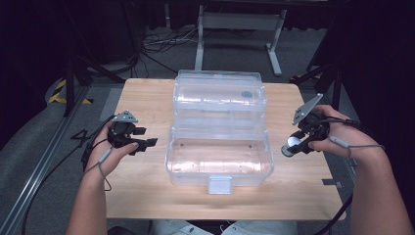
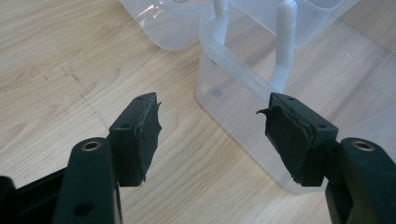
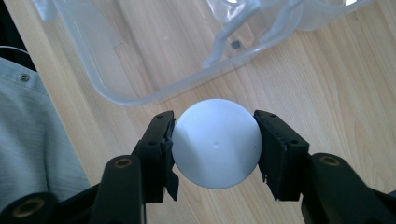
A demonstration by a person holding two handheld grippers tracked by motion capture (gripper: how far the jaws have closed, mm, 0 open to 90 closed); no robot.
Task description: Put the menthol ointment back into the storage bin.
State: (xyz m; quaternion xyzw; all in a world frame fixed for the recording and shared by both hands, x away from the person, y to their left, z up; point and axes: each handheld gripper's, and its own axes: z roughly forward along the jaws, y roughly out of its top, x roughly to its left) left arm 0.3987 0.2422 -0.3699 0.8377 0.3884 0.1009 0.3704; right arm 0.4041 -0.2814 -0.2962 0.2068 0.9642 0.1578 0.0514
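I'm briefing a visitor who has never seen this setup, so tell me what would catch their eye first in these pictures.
The big clear plastic box dominates the middle of the wooden table, its lid flung open toward the far edge. At the box's right end, the right gripper is shut on a white ball, held above the tabletop. At its left end, the left gripper stands open with nothing between its pads.

The table [image 1: 147, 98] is pale wood with a matt, visibly grained surface. The open box [image 1: 219, 147] is clear, glossy plastic. The ball [image 3: 216, 143] looks smooth, matt white. The gripper pads [image 2: 148, 128] are black, matt, ragged-edged rubbery material.
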